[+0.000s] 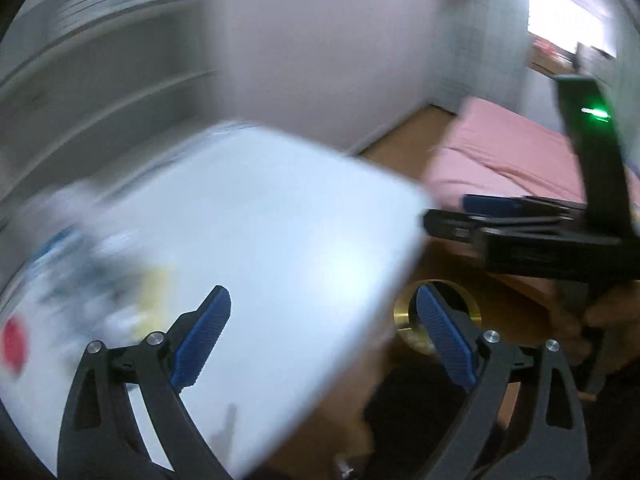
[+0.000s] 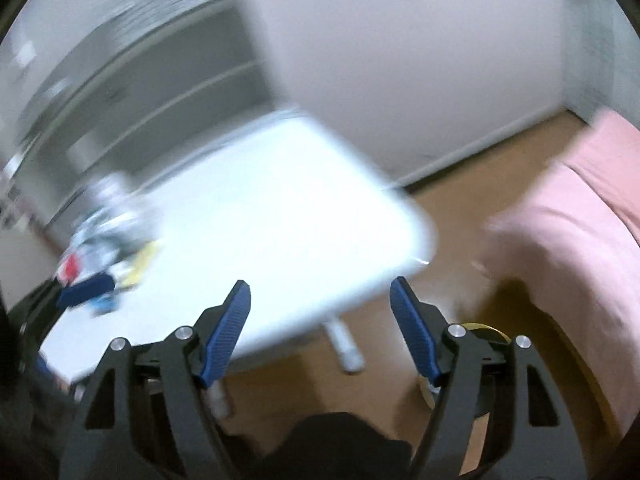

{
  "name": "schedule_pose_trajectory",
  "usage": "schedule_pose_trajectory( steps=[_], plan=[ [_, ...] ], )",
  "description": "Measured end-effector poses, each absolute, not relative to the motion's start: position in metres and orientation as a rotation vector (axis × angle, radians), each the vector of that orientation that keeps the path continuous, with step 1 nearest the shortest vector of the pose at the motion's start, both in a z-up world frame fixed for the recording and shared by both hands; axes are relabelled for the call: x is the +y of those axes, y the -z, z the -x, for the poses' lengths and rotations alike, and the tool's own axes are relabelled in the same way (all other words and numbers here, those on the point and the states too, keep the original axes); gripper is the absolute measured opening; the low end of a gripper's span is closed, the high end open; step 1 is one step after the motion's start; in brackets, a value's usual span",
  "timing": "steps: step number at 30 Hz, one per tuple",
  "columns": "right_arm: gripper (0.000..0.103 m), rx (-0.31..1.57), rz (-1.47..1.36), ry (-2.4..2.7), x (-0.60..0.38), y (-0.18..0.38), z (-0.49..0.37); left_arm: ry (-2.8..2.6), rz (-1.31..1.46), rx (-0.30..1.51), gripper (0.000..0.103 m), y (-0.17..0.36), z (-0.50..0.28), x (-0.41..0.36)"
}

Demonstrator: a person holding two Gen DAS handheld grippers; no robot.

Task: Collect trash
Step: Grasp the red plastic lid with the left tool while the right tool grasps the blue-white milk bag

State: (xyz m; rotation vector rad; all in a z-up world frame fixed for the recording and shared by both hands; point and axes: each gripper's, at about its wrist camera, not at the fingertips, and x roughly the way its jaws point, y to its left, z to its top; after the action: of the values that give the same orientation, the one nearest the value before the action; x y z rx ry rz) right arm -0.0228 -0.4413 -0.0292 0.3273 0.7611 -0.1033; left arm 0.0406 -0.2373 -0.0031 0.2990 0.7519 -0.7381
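Note:
Both views are motion-blurred. A heap of trash [image 1: 100, 292] lies on the left part of a white low table [image 1: 280, 220]; it shows red, yellow and blue bits that I cannot tell apart. In the right wrist view the trash heap [image 2: 108, 240] lies at the far left of the table [image 2: 280, 220]. My left gripper [image 1: 322, 302] is open above the table's near edge, with nothing between its fingers. My right gripper [image 2: 320, 292] is also open and holds nothing. In the left wrist view the right gripper [image 1: 444, 216] hangs off the table's right corner. A gold-rimmed round bin [image 1: 404, 316] stands on the floor.
A pink bed [image 2: 580, 240] fills the right side, with brown floor [image 2: 460, 208] between it and the table. A grey shelf unit [image 2: 160, 92] stands behind the table against a white wall. A white table leg [image 2: 344, 344] shows under the near edge. A hand [image 1: 600, 324] holds the right gripper.

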Motion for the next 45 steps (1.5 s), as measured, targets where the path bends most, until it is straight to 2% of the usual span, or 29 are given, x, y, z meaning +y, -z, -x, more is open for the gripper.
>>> schedule_pose_trajectory(
  steps=[8,11,16,20,22,23,24,27,38,45],
  plan=[
    [0.071,0.802,-0.155,-0.196,-0.270,0.015,-0.060,0.298,-0.099,0.810,0.091,0.013,-0.097,-0.040],
    [0.077,0.797,-0.099,-0.247,-0.223,0.013,-0.085,0.223,-0.058,0.802,0.091,0.012,-0.102,0.001],
    [0.077,0.816,-0.028,-0.257,-0.175,0.020,-0.127,0.168,-0.014,0.813,0.091,0.015,-0.108,0.059],
    [0.077,0.835,0.014,-0.239,-0.155,0.033,-0.152,0.127,0.003,0.835,0.091,0.026,-0.118,0.075],
    [0.072,0.848,0.026,-0.236,-0.149,0.039,-0.159,0.102,0.018,0.848,0.091,0.033,-0.123,0.087],
    [0.058,0.854,0.036,-0.232,-0.146,0.041,-0.162,0.094,0.030,0.859,0.092,0.037,-0.128,0.092],
    [0.037,0.861,0.050,-0.226,-0.143,0.044,-0.165,0.088,0.037,0.867,0.092,0.041,-0.132,0.092],
    [0.023,0.860,0.040,-0.246,-0.142,0.042,-0.163,0.080,0.048,0.884,0.091,0.048,-0.146,0.092],
    [0.021,0.743,0.019,-0.366,-0.153,-0.011,-0.116,0.021,0.010,0.899,0.092,0.061,-0.243,0.084],
    [0.021,0.747,0.006,-0.375,-0.167,-0.015,-0.104,0.007,-0.006,0.931,0.093,0.074,-0.271,0.077]
  ],
)
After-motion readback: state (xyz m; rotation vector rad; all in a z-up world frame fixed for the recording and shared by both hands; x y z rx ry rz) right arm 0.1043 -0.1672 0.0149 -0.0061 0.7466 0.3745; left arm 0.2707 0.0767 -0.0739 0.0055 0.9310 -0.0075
